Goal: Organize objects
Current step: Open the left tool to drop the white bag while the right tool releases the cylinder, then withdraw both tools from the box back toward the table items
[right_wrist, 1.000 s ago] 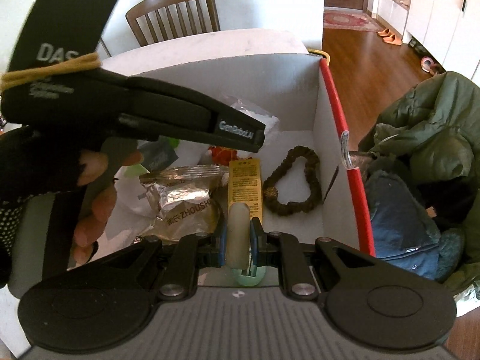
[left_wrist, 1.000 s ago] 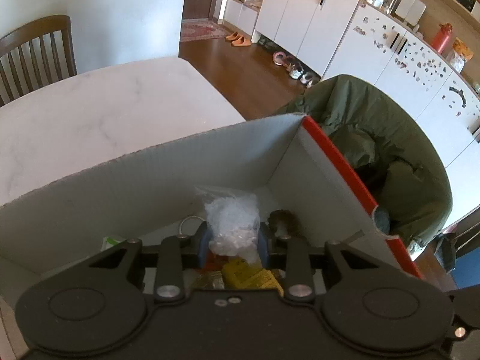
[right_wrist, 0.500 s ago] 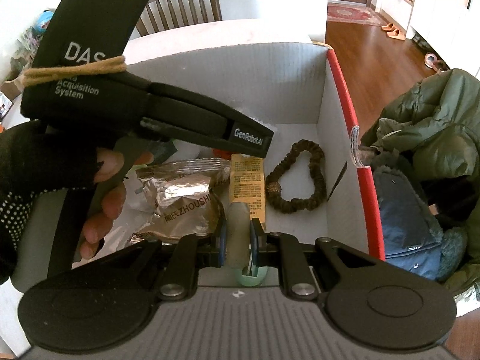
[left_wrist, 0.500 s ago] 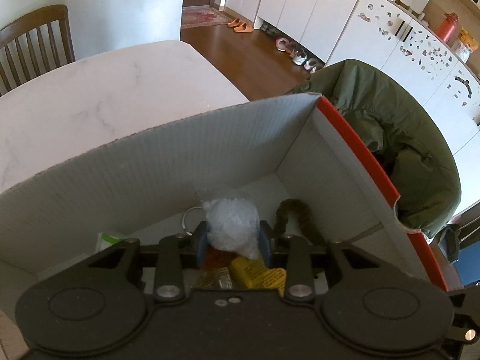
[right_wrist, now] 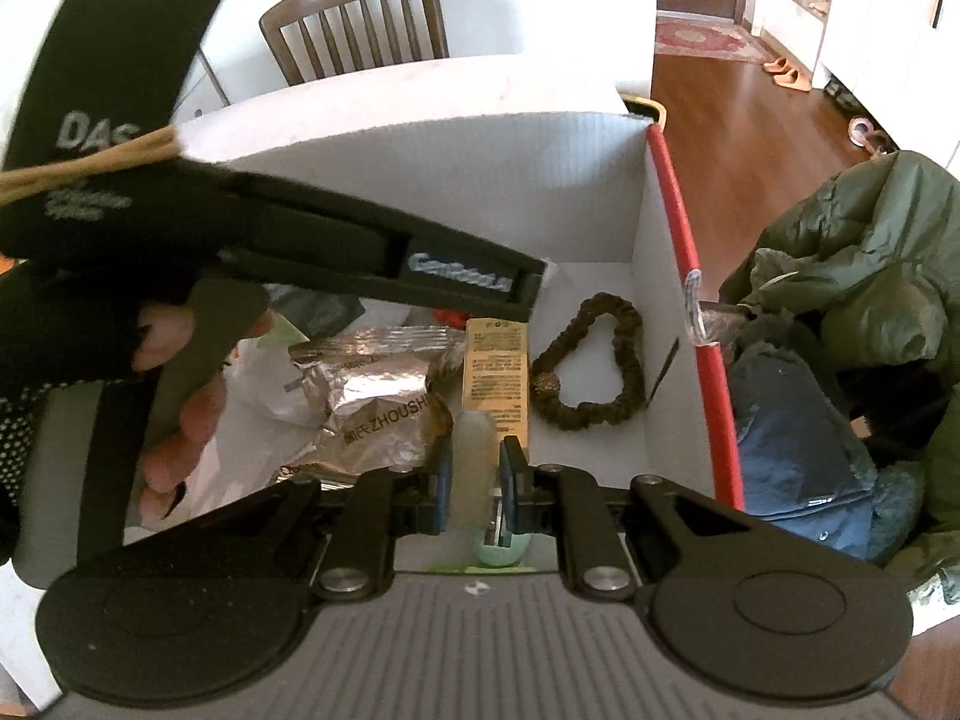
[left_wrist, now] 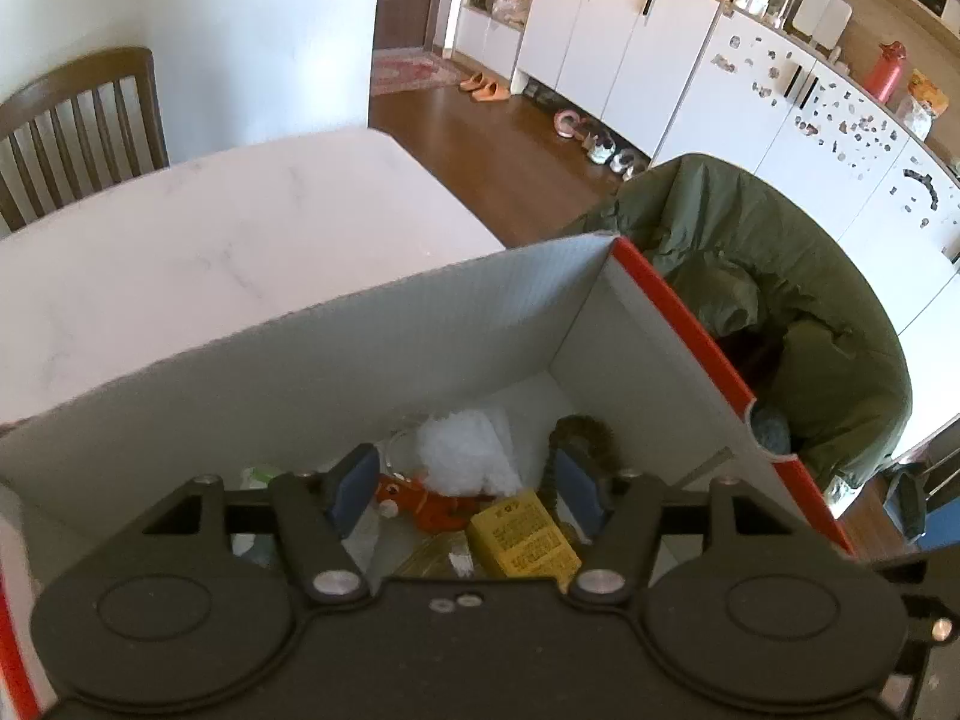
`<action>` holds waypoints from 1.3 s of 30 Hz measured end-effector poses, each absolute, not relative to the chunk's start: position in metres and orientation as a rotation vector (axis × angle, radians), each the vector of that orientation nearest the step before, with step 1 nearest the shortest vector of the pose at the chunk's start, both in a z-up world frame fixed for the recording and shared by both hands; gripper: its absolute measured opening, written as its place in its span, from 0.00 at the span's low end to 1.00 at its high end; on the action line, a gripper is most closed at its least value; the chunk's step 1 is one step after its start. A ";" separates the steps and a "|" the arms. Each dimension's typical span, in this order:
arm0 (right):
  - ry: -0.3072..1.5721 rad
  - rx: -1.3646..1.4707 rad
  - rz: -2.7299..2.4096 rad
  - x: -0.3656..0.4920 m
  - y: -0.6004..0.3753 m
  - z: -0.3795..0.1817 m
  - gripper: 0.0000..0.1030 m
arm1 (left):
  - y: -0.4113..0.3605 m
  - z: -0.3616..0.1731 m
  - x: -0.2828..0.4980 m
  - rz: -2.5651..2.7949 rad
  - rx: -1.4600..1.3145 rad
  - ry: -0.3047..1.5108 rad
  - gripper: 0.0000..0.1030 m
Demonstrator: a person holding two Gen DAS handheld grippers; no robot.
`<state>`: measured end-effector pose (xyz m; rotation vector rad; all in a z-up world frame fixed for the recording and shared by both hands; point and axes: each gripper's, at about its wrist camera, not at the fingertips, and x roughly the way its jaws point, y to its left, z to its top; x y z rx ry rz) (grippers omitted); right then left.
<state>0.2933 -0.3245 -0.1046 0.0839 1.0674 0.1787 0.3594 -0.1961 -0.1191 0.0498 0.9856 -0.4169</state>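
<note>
A pale, translucent tube with a mint-green cap [right_wrist: 475, 483] sits clamped between the blue pads of the right gripper [right_wrist: 474, 480], held over the near edge of a white corrugated cardboard box with red-taped rims [right_wrist: 675, 204]. The left gripper [left_wrist: 462, 489] hangs over the same box with its jaws spread wide and nothing between them. Directly below it lies a clear plastic bag of white fluffy material [left_wrist: 465, 450], resting against the far wall.

The box floor is crowded on the left and middle: a crinkled silver foil snack packet [right_wrist: 372, 402], a flat yellow printed carton [right_wrist: 495, 369] lying lengthwise, and a small orange toy figure [left_wrist: 423, 501] just beside the bag. The right side is freer; there a brown ruffled fabric hair tie [right_wrist: 591, 369] lies in a loop on bare white floor, near the right wall.

In the right wrist view the left gripper's black body and a gloved hand [right_wrist: 90, 354] reach across the left half of the box. The box stands on a white marble-patterned table [left_wrist: 198, 252]. Just beyond the red right rim hangs a green padded jacket [left_wrist: 762, 276]; a brown wooden slatted chair [right_wrist: 357, 24] stands at the table's far side.
</note>
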 end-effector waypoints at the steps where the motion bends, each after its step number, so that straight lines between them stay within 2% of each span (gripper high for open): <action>1: 1.062 0.083 0.177 0.292 -0.325 -0.102 0.15 | -0.195 -0.116 0.357 -0.417 0.051 0.977 0.62; 15: 0.951 0.043 0.193 0.263 -0.319 -0.058 0.15 | -0.163 -0.071 0.310 -0.410 0.044 0.851 0.76; 39: 0.834 0.059 0.196 0.229 -0.279 -0.008 0.17 | -0.075 -0.023 0.233 -0.349 -0.057 0.714 0.84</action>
